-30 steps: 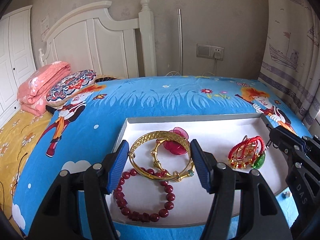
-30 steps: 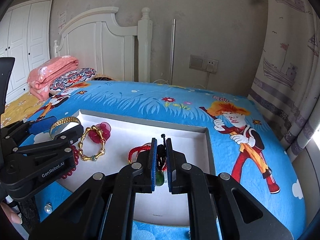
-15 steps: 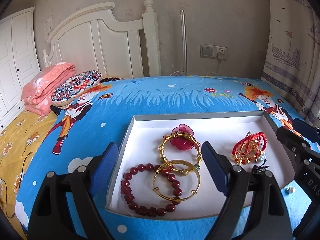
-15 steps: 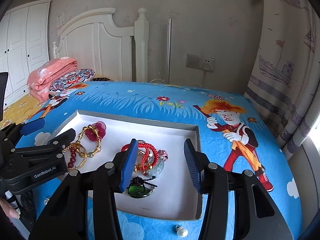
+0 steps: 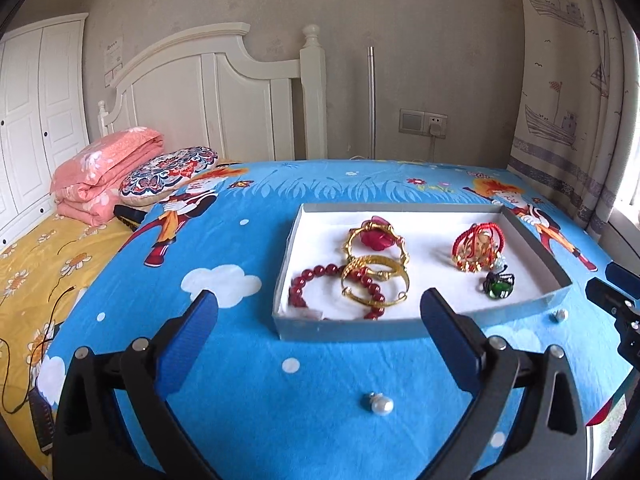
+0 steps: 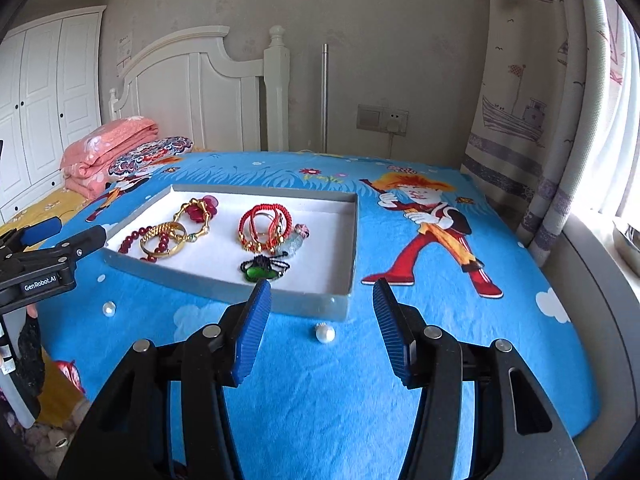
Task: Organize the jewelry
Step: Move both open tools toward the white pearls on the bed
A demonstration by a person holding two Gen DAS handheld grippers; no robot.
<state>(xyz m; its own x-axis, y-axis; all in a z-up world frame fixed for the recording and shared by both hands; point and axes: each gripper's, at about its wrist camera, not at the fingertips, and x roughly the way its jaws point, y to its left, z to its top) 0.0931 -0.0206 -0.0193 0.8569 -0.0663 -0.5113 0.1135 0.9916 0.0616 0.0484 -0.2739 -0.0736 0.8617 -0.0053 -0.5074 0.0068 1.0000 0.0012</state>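
Note:
A shallow white tray (image 5: 532, 304) (image 6: 332, 304) lies on the blue bedspread. In it are a gold bangle (image 5: 376, 280) (image 6: 164, 240) over a dark red bead bracelet (image 5: 308, 280), a gold link bracelet with a red flower (image 5: 376, 238), red cord bracelets (image 5: 478, 246) (image 6: 264, 228) and a green pendant on black cord (image 5: 498, 285) (image 6: 262, 270). Two loose pearls lie on the bed: one pearl (image 5: 380, 403) (image 6: 109, 309) near my left gripper, the other pearl (image 6: 325, 333) (image 5: 559, 314) in front of my right gripper. My left gripper (image 5: 320, 312) and right gripper (image 6: 322, 294) are open and empty, short of the tray.
A pink folded quilt (image 5: 104, 172) and a patterned cushion (image 5: 168, 174) lie at the head of the bed by the white headboard (image 5: 224, 100). A curtain (image 6: 540, 120) hangs on the right. The bed's edge drops off on the right.
Both grippers opened, leaving the gold bangle and the green pendant in the tray, then drew back toward me. The two loose pearls have come into view.

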